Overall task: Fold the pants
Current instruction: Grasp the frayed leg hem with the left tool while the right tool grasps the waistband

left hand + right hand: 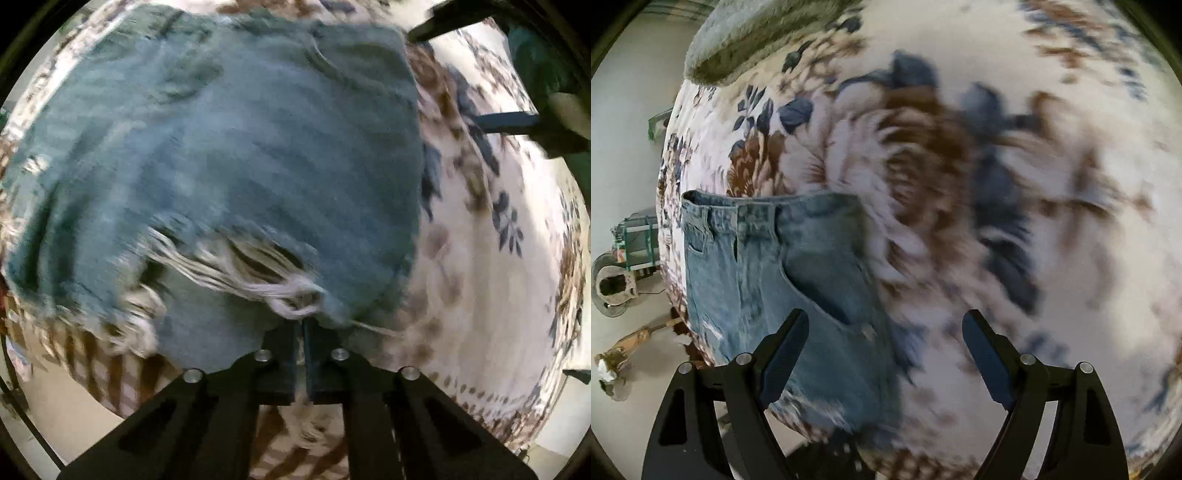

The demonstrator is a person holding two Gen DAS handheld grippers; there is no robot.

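Light blue ripped jeans [229, 158] lie on a floral bedspread [480, 280]. In the left wrist view my left gripper [301, 325] is shut on the jeans' edge beside a frayed tear with white threads [258, 273]. The right gripper [480, 74] shows at the upper right, open, above the bedspread. In the right wrist view the jeans [768, 273] lie at lower left, waistband [738, 210] to the far side. My right gripper [886, 328] is open and empty, its left finger [783, 354] over the denim. Both views are motion-blurred.
The bedspread [997, 184] covers a bed whose left edge drops to a pale floor [624, 147]. A fan [613, 284], a green crate [639, 240] and a broom-like item [631, 343] are on the floor. A green-grey blanket [757, 33] lies at the bed's far end.
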